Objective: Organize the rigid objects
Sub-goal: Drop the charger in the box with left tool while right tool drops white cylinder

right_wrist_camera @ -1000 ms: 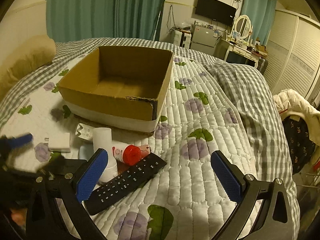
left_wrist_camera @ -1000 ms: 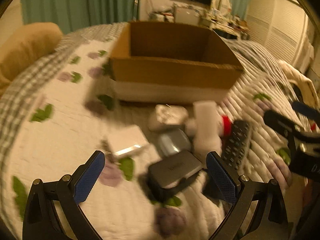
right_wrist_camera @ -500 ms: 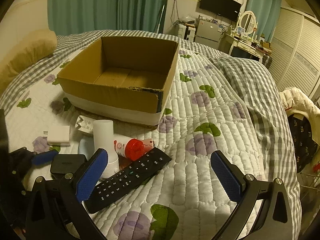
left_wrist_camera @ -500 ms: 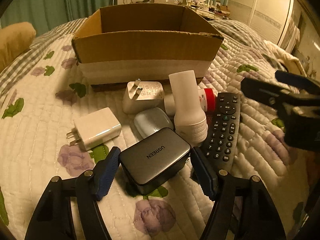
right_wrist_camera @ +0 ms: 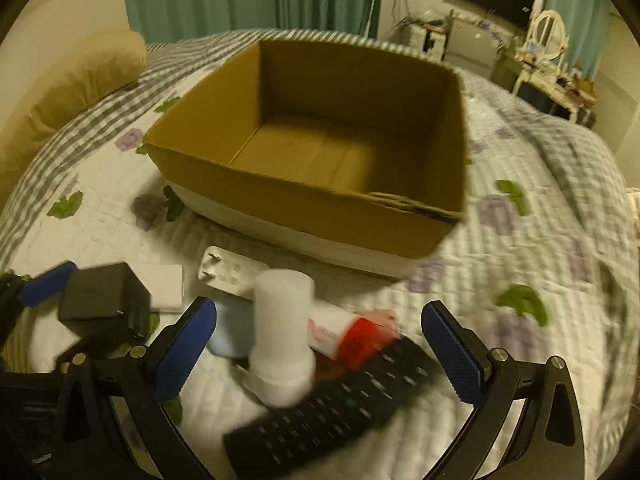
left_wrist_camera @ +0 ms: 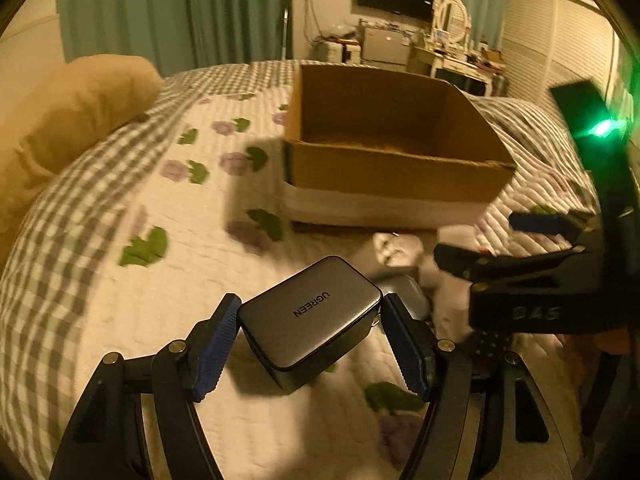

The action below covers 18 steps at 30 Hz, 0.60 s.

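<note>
My left gripper (left_wrist_camera: 312, 344) is shut on a dark grey UGREEN charger (left_wrist_camera: 310, 326) and holds it lifted above the quilt; it also shows in the right wrist view (right_wrist_camera: 104, 300). The open cardboard box (left_wrist_camera: 396, 176) stands beyond it, empty inside (right_wrist_camera: 320, 156). My right gripper (right_wrist_camera: 320, 352) is open, its fingers on either side of a white cup stack (right_wrist_camera: 282, 336), a red-capped tube (right_wrist_camera: 352, 334) and a black remote (right_wrist_camera: 320, 412). Two white plug adapters (right_wrist_camera: 166, 286) (right_wrist_camera: 228, 272) and a pale blue object (right_wrist_camera: 230, 334) lie on the quilt.
The bed has a white quilt with purple flowers (right_wrist_camera: 540, 280). A tan pillow (left_wrist_camera: 68, 120) lies at the left. Green curtains, a dresser with a mirror (left_wrist_camera: 452, 40) and a wall TV stand behind the bed.
My left gripper has closed on the grey charger and lifted it off the quilt. My right gripper has moved forward and down over the cup stack, tube and remote.
</note>
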Each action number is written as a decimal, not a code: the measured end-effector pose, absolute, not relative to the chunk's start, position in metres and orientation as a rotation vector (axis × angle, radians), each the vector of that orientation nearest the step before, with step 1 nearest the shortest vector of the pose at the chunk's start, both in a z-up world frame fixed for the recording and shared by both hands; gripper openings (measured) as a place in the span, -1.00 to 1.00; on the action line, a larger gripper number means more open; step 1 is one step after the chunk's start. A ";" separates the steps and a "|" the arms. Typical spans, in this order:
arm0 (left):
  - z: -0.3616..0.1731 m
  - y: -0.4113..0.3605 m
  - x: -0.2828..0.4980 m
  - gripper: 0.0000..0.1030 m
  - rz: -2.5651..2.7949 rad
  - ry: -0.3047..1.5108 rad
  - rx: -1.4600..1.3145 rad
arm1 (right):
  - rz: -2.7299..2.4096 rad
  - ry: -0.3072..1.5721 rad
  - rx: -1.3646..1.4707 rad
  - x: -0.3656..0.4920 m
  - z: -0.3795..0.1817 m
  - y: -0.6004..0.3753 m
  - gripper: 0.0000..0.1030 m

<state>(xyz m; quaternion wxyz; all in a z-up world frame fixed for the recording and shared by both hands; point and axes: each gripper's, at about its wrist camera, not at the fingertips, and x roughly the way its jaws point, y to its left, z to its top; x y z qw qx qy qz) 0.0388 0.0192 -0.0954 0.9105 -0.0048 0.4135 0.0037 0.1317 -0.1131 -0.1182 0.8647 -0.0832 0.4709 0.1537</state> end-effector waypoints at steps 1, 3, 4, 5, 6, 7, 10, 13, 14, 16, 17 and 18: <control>-0.095 0.022 0.039 0.40 0.012 0.851 -0.012 | 0.336 1.002 -0.170 0.136 -0.123 -0.109 0.92; -0.092 0.028 0.040 0.40 0.018 0.845 -0.020 | 0.363 1.028 -0.160 0.141 -0.131 -0.103 0.77; -0.091 0.029 0.041 0.40 0.020 0.841 -0.021 | 0.372 1.042 -0.158 0.143 -0.135 -0.101 0.66; -0.089 0.031 0.042 0.40 0.021 0.835 -0.023 | 0.376 1.052 -0.160 0.144 -0.138 -0.101 0.59; -0.088 0.031 0.042 0.40 0.022 0.830 -0.022 | 0.381 1.057 -0.162 0.144 -0.140 -0.100 0.44; -0.086 0.031 0.042 0.40 0.021 0.825 -0.020 | 0.391 1.060 -0.162 0.143 -0.140 -0.099 0.17; -0.079 0.030 0.042 0.40 0.015 0.808 -0.020 | 0.404 1.029 -0.150 0.136 -0.133 -0.102 -0.38; -0.068 0.029 0.043 0.40 0.006 0.783 -0.015 | 0.424 0.965 -0.121 0.123 -0.119 -0.107 -0.39; -0.064 0.028 0.044 0.40 0.002 0.775 -0.012 | 0.430 0.934 -0.111 0.117 -0.109 -0.109 -0.39; -0.054 0.026 0.046 0.40 -0.005 0.760 -0.014 | 0.437 0.880 -0.102 0.110 -0.090 -0.113 -0.39; -0.047 0.025 0.048 0.40 -0.009 0.750 -0.016 | 0.442 0.844 -0.097 0.108 -0.076 -0.115 -0.39; -0.039 0.024 0.051 0.40 -0.015 0.734 -0.015 | 0.447 0.807 -0.095 0.107 -0.061 -0.116 -0.39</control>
